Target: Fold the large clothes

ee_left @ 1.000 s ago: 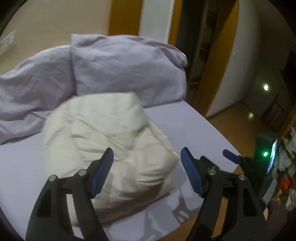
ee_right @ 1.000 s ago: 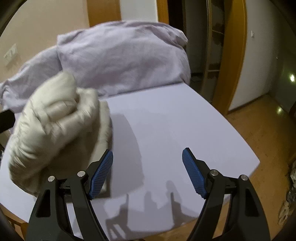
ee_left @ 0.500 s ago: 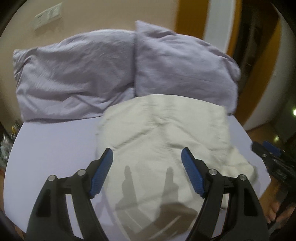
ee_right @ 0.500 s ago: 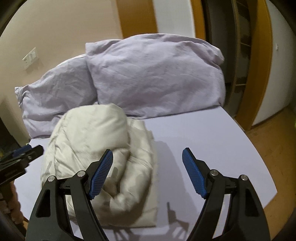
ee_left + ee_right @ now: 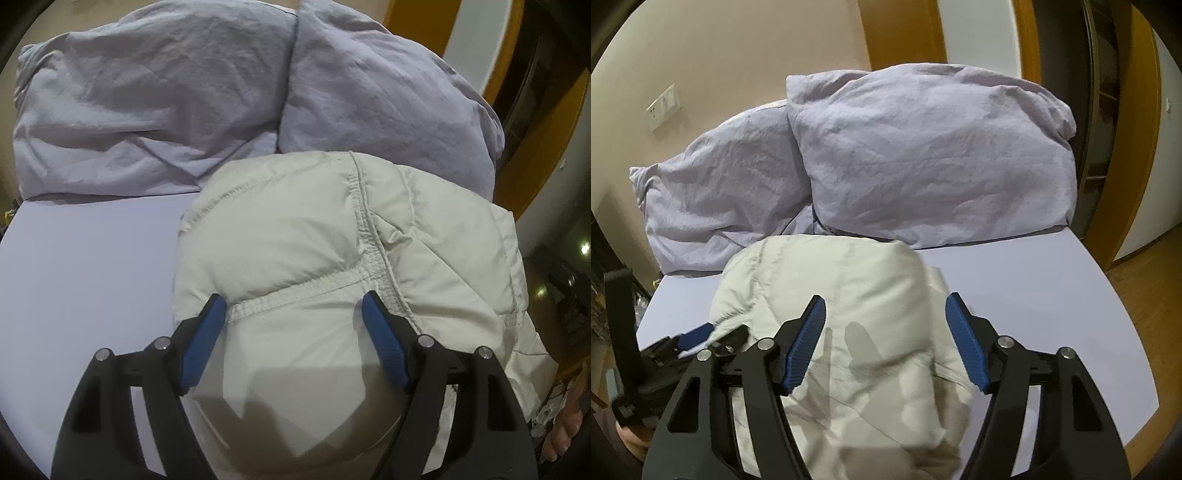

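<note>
Since half a second ago both cameras have closed in on the cream puffer jacket (image 5: 314,258): it now fills the space between both finger pairs, where before it lay further ahead.

Surface: lavender bed sheet (image 5: 85,266), smooth, bare to the left of the jacket in the left wrist view and to the right of it in the right wrist view (image 5: 1052,295). Further back, two wrinkled lavender pillows (image 5: 923,155) side by side against a beige wall (image 5: 738,55) with a switch plate (image 5: 663,107). Orange-brown door frame (image 5: 1134,147) and wood floor (image 5: 1152,295) off the bed's right edge.

Left gripper (image 5: 293,339): blue pads spread wide, released, holding nothing. Jacket is bundled directly under and ahead of the fingers; a stitched seam runs across between the pad tips, and the left pad (image 5: 203,339) sits right at the jacket's left edge. Whether the pads touch the fabric, cannot tell.

Right gripper (image 5: 884,341): also spread apart, nothing clamped. Jacket (image 5: 849,295) lies between and beneath the fingers, puffed top edge beyond the tips, reaching just short of the pillows. Finger shadows fall on the fabric.

In the right wrist view the left gripper (image 5: 698,338) shows at the jacket's left side, low against the sheet.
</note>
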{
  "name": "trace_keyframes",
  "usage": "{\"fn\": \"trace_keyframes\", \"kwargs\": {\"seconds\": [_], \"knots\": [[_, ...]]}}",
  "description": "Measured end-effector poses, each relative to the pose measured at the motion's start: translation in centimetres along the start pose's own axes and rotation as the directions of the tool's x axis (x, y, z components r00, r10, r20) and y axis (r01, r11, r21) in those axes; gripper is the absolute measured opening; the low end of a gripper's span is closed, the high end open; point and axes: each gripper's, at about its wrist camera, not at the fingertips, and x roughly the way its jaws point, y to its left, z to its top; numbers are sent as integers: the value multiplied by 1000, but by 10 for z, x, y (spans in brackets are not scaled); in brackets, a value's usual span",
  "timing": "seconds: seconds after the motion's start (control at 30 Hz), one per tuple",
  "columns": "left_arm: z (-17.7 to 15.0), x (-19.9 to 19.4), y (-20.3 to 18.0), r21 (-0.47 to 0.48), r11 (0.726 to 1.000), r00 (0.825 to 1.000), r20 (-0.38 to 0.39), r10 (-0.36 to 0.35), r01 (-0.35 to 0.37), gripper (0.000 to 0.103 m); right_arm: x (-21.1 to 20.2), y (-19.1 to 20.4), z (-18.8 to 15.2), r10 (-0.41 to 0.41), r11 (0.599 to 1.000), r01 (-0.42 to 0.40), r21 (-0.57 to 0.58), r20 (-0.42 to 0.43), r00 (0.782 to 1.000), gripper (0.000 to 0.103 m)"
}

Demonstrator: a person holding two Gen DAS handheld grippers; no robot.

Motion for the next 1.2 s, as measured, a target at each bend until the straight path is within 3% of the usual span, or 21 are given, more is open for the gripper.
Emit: {"fn": "trace_keyframes", "kwargs": {"seconds": [0.37, 0.5, 0.83, 1.03, 1.2], "knots": [[-9, 11, -10, 43, 999, 1000, 1, -18, 17, 76, 34, 16, 4, -30, 998, 29, -50, -10, 1000, 56], [-7, 9, -8, 48, 998, 1000, 0, -28, 28, 76, 56, 7, -7, -61, 997, 58, -60, -57, 996, 51], [15, -3, -15, 64, 997, 998, 26, -49, 47, 76, 77, -10, -32, -74, 997, 71, -42, -78, 994, 51], [37, 1, -16, 61, 998, 998, 64, -5, 1, 76, 83, -14, -40, -72, 997, 70, -30, -79, 994, 51], [43, 18, -20, 73, 994, 994, 74, 81, -87, 78, 86, -17, -45, -66, 998, 65, -15, -72, 995, 51]]}}
